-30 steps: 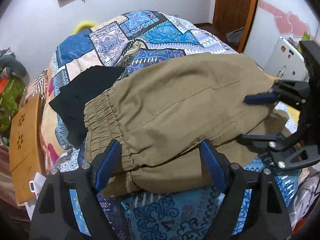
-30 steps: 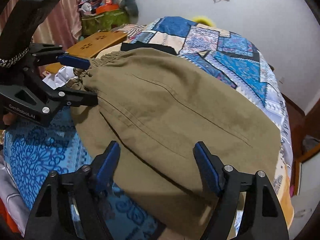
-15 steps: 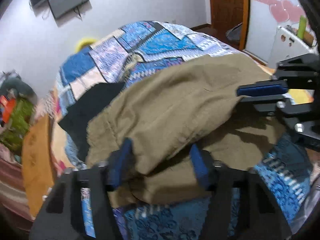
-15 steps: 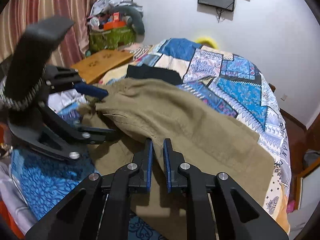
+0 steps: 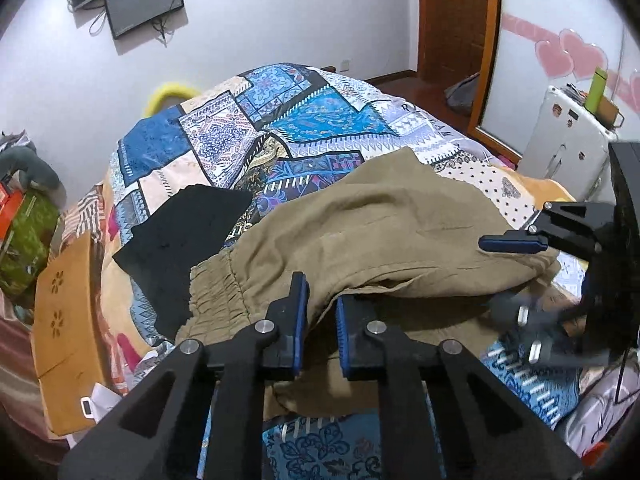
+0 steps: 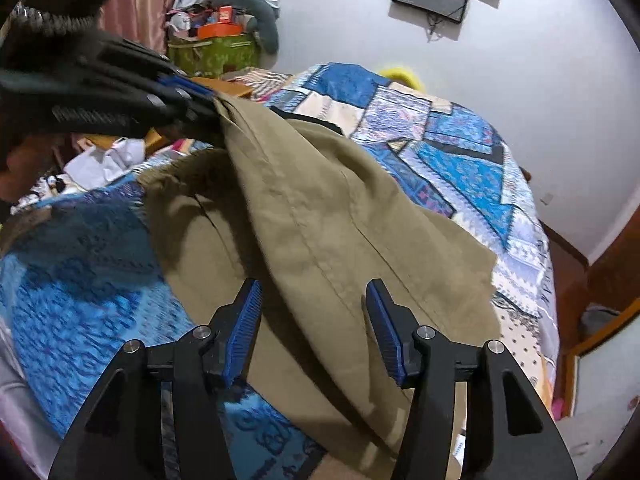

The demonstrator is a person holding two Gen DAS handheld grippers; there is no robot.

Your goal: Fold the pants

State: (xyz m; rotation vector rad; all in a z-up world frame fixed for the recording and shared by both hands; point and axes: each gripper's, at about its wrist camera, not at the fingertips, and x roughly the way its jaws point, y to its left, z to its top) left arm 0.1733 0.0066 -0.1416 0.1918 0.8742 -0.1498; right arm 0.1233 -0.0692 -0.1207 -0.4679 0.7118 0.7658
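Note:
Olive-tan pants (image 5: 384, 232) with an elastic waistband lie bunched on a patchwork bed. My left gripper (image 5: 321, 328) is shut on the near edge of the top layer beside the waistband and holds it lifted. It also shows in the right wrist view (image 6: 208, 116), pinching a raised corner of the pants (image 6: 320, 216). My right gripper (image 6: 314, 332) is open, its blue pads either side of the draped cloth. In the left wrist view the right gripper (image 5: 516, 276) is at the pants' right end, partly blurred.
The patchwork bedspread (image 5: 304, 120) covers the bed. A black garment (image 5: 180, 236) lies left of the pants. A wooden board (image 5: 64, 320) leans at the left bedside. A white appliance (image 5: 568, 148) and a wooden door (image 5: 456, 20) are at the right. A cluttered green bin (image 6: 212, 48) stands by the curtain.
My left gripper closed on the pants' top layer and lifted it. My right gripper closed half a second ago and has opened again; the cloth is raised and rumpled.

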